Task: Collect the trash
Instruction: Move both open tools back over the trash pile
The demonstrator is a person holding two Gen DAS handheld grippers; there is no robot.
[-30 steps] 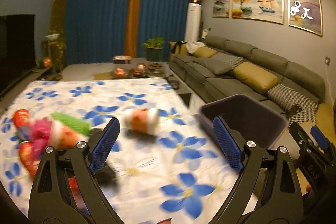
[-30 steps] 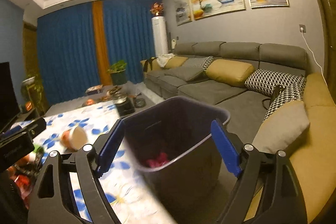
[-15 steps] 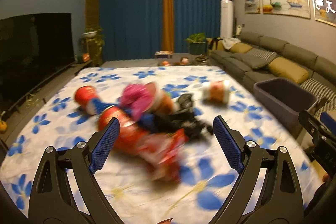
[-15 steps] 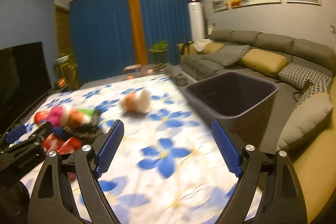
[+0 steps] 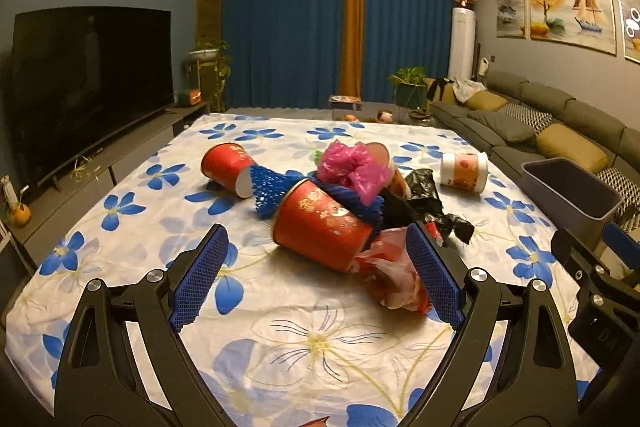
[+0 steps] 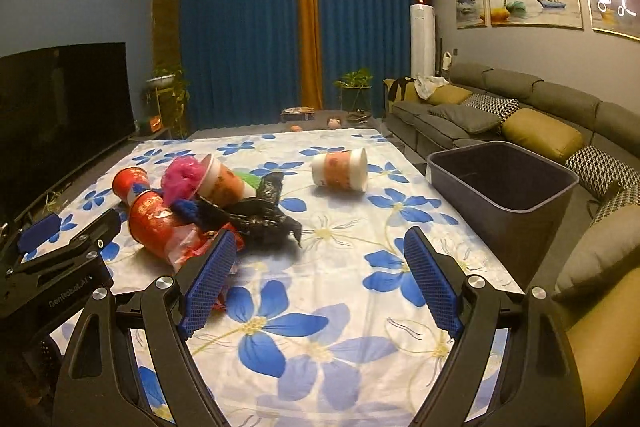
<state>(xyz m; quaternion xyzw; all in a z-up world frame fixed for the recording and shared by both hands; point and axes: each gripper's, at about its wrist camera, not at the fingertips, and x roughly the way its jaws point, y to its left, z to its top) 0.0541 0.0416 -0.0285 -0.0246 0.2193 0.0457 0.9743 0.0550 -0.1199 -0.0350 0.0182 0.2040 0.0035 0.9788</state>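
Observation:
A trash pile lies on the flowered tablecloth (image 5: 280,327): a red paper cup (image 5: 320,227) on its side, a second red cup (image 5: 226,165), blue foam netting (image 5: 272,189), a pink plastic bag (image 5: 352,169), a black plastic bag (image 5: 432,203) and a red wrapper (image 5: 392,275). A white and orange cup (image 5: 464,171) lies apart to the right. My left gripper (image 5: 316,279) is open and empty just in front of the near red cup. My right gripper (image 6: 318,279) is open and empty over the cloth, right of the pile (image 6: 192,211). The grey bin (image 6: 504,183) stands at the table's right edge.
A grey sofa (image 6: 520,115) with cushions runs along the right wall behind the bin. A dark TV (image 5: 88,79) on a low cabinet stands at the left. Blue curtains and plants are at the back.
Both grippers have swung left, away from the bin and toward the trash pile. The left gripper is now close in front of the near red cup. Both stay open.

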